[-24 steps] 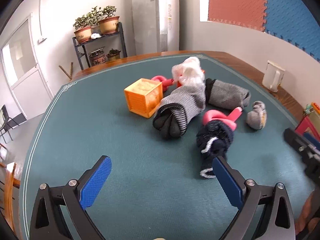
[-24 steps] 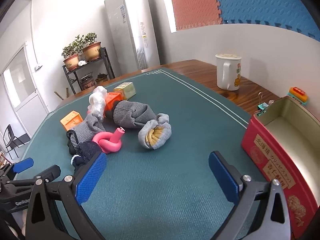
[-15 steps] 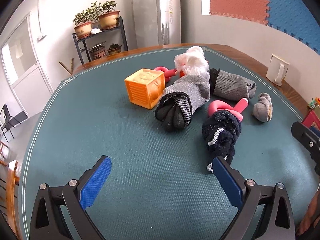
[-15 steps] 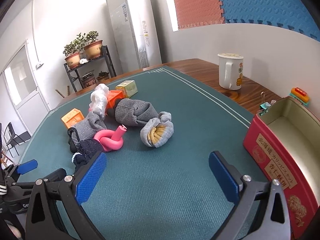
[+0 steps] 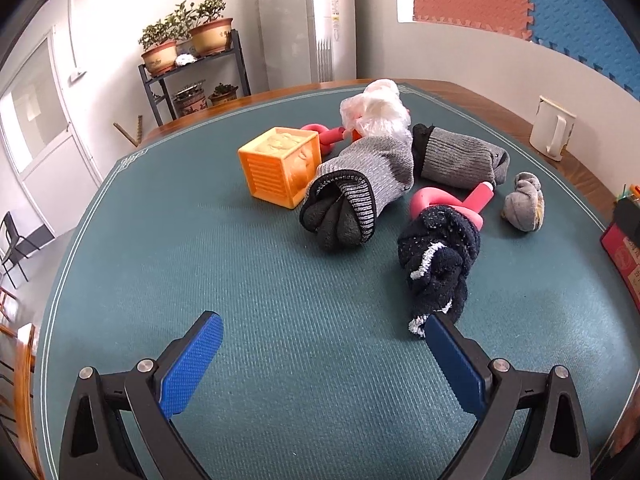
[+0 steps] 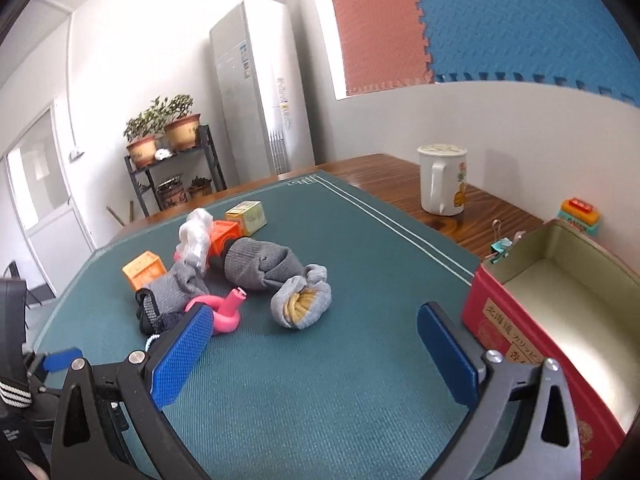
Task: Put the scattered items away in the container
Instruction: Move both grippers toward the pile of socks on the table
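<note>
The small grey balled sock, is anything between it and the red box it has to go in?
Nothing visible. In the right wrist view, bare green mat lies between the small grey balled sock and the open red box. The right gripper, fingers open and empty, hovers nearer the camera.

The table point(image 5: 280, 320) is covered in matt woven green cloth; knitted wool socks point(image 5: 436, 256), a glossy plastic cube point(image 5: 280, 164) and crinkled film point(image 5: 376, 110) are seen.

Red container point(image 6: 560, 320): cut off at 3–4 o'clock in the right wrist view; only a corner point(image 5: 624, 256) is seen at 3 o'clock in the left. Pink toy point(image 6: 224, 312) partly hidden behind a blue pad. Label text unreadable.
</note>
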`<state>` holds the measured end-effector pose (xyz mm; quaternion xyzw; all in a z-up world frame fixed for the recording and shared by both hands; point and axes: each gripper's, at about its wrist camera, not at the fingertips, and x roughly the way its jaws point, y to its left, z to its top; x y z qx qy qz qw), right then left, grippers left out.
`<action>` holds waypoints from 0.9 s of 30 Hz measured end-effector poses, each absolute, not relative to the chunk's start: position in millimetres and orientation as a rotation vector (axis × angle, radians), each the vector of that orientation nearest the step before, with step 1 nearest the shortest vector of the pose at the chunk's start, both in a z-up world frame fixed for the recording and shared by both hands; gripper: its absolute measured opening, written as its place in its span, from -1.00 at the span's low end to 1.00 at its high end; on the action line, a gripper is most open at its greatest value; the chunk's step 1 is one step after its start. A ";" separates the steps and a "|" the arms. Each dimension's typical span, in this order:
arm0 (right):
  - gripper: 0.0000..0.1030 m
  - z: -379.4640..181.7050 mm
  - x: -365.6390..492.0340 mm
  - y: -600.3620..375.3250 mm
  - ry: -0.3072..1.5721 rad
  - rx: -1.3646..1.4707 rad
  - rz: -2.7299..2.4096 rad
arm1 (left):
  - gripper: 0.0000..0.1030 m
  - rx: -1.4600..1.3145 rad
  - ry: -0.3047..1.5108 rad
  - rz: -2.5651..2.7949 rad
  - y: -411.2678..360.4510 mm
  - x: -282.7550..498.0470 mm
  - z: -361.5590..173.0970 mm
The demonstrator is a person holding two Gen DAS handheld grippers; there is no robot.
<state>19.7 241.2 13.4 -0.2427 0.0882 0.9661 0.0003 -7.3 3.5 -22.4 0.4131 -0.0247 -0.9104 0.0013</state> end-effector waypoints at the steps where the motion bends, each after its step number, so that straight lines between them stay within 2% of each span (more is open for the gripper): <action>1: 0.99 12.2 17.6 244.5 0.308 -0.778 3.033 | 0.99 1.300 -0.070 -2.855 3.1 -7.9 -22.6; 9: 0.99 -0.6 5.3 272.0 0.624 -0.872 3.007 | 0.99 1.310 -0.005 -2.890 2.2 -6.2 -12.3; 18: 0.99 0.8 6.5 272.8 0.591 -0.823 2.993 | 0.99 1.258 0.045 -2.948 1.8 5.4 3.2; 27: 0.99 1.3 3.3 270.5 0.573 -0.833 2.991 | 0.99 1.274 0.028 -2.941 4.5 -0.2 -5.8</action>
